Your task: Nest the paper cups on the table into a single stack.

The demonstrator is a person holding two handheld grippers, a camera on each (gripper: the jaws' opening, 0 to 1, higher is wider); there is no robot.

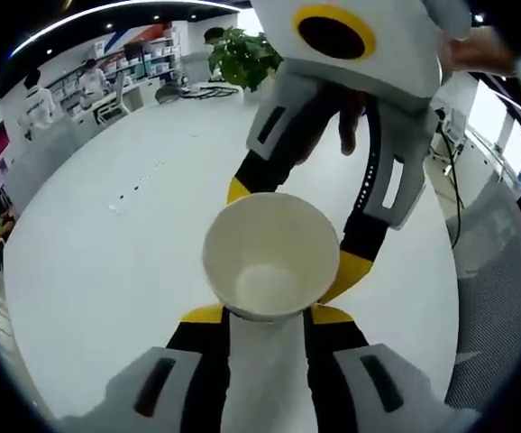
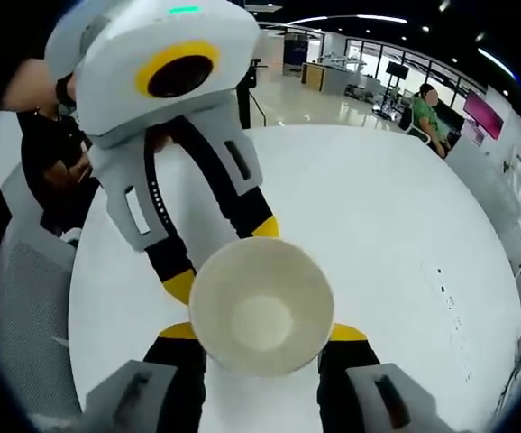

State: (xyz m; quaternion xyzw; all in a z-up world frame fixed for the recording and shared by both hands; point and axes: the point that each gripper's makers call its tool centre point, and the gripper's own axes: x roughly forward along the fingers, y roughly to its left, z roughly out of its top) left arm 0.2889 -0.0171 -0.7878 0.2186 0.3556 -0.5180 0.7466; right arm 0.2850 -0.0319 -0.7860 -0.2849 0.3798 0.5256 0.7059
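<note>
Cup: a white paper cup (image 1: 270, 257) (image 2: 261, 305), mouth toward both cameras, is held above the round white worktop (image 1: 107, 271) (image 2: 396, 225).
Left gripper (image 1: 269, 316) (image 2: 220, 262): closed on the cup from both sides.
Right gripper (image 2: 260, 336) (image 1: 292, 248): jaws likewise flank the cup and grip it.
Surroundings: a grey chair (image 2: 22, 316) beside the worktop; a potted plant (image 1: 242, 56) beyond its far edge.
</note>
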